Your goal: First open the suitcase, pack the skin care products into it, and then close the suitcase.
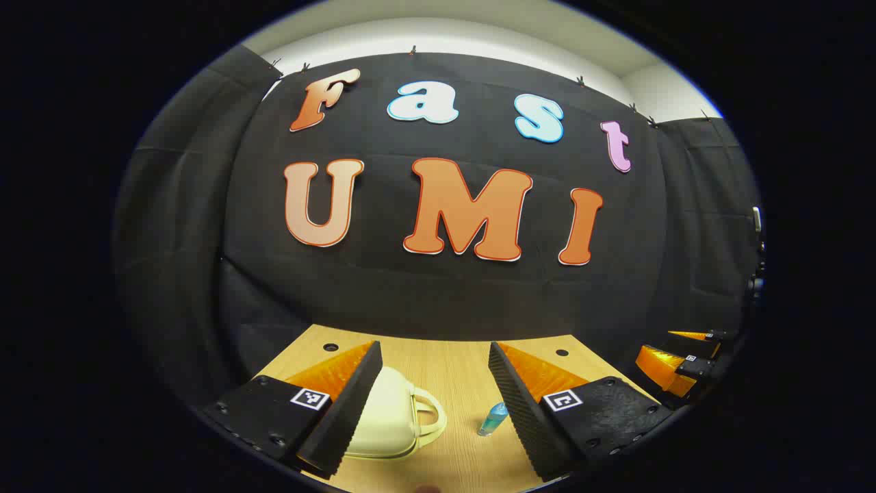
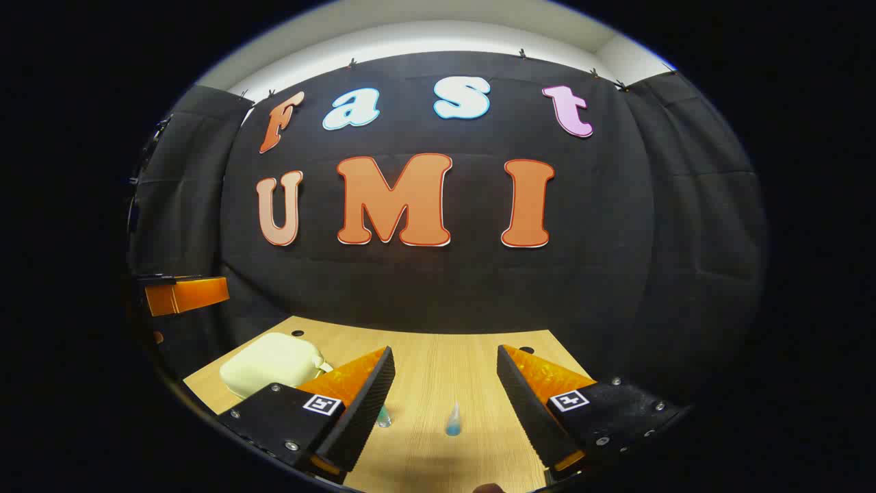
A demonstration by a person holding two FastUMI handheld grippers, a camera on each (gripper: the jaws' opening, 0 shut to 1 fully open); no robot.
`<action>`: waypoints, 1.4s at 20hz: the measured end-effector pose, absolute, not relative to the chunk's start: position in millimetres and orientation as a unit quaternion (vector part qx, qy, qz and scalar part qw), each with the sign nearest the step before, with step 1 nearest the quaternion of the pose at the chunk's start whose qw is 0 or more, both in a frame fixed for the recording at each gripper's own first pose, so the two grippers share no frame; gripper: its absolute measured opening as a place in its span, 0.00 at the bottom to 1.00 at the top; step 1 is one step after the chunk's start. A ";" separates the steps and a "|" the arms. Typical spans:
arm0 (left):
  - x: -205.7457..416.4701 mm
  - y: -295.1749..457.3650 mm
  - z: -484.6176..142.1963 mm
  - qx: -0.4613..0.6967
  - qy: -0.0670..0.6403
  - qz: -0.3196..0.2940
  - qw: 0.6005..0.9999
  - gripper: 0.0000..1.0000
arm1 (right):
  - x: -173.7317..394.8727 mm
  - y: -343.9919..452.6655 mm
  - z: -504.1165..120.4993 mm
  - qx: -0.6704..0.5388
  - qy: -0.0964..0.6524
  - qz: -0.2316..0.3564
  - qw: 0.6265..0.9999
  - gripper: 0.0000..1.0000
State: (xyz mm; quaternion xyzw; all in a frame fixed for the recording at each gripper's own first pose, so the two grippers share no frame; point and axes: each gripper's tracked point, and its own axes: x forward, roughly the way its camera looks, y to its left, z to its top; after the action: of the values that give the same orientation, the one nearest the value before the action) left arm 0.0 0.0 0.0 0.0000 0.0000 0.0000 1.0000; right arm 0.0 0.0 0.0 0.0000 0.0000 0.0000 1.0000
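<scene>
Your left gripper (image 1: 431,390) and right gripper (image 2: 445,390) hover spread wide, empty, above the closed suitcase (image 1: 390,421) (bottle (image 1: 493,419) just beside it), ready for opening

Even overhead light, sharp focus, strong fisheye bending at edges, soft shadows on the table (image 2: 438,370).

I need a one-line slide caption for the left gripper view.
Open left gripper above a wooden table, with a closed cream suitcase and a small blue bottle ahead.
</scene>
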 end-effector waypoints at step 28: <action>32.0 -2.9 -38.0 0.086 0.022 0.009 0.996 0.98 | 3.7 -11.1 -23.4 0.001 0.038 -0.008 0.999 0.95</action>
State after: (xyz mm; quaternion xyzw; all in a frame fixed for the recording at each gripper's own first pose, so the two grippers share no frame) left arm 32.0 -2.9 -38.0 0.0863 0.0224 0.0088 0.9960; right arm 3.7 -11.1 -23.4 0.0007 0.0375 -0.0084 0.9993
